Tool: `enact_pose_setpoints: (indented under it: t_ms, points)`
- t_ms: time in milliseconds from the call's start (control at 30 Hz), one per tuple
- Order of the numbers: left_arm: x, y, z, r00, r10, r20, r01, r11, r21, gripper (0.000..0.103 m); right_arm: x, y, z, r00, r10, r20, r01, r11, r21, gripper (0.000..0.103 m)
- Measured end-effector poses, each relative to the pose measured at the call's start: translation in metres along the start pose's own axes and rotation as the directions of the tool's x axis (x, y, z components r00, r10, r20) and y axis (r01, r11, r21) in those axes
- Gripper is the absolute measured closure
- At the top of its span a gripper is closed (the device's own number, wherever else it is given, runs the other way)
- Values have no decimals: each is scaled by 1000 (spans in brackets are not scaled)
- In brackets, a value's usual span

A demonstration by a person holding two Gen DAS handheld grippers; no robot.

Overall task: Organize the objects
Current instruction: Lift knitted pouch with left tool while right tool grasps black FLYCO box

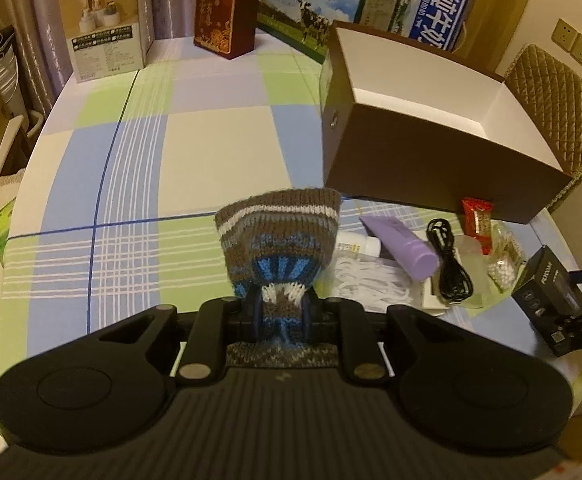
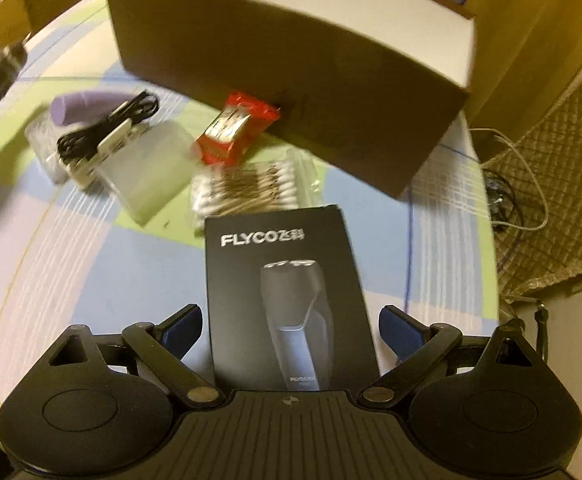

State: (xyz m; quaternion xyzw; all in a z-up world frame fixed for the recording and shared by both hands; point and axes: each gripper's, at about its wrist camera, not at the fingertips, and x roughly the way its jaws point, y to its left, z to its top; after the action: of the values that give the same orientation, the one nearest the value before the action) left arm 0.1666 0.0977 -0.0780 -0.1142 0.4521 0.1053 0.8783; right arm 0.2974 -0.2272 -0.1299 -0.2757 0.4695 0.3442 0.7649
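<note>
My left gripper (image 1: 280,310) is shut on a brown, blue and white striped knitted hat (image 1: 279,224) and holds it clear of the checked tablecloth (image 1: 139,184). An open brown box with a white inside (image 1: 431,120) (image 2: 291,60) stands right of the hat. In the right wrist view a black FLYCO shaver box (image 2: 287,296) lies between the fingers of my right gripper (image 2: 291,322). That gripper is open, with a narrow gap on each side of the box. The same shaver box (image 1: 547,300) shows at the right edge of the left wrist view.
In front of the brown box lie a purple tube (image 1: 403,244), a black cable (image 1: 449,264), a red packet (image 2: 235,128), cotton swabs (image 2: 251,192) and a clear case (image 2: 147,168). Cartons (image 1: 107,32) (image 1: 227,16) stand at the back. A quilted chair (image 2: 551,200) is beside the table's right edge.
</note>
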Motion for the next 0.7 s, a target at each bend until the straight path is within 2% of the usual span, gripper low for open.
enact_pose_setpoints:
  t_ms: [133, 267, 533, 700]
  points:
    - [-4, -9, 5, 1000, -3, 7, 3, 1000, 21, 88, -3, -2, -2, 1000, 2, 2, -2, 1000, 9, 26]
    - [-7, -20, 10, 1000, -8, 14, 7, 999, 43, 88, -11, -6, -1, 1000, 23, -3, -23, 998, 67, 26]
    - [-10, -45, 28, 998, -40, 46, 36, 996, 85, 88, -40, -10, 7, 996, 67, 57, -76, 982, 174, 27]
    - [-11, -66, 48, 995, -71, 74, 61, 990, 124, 88, -68, -20, 19, 985, 108, 131, -137, 961, 242, 27]
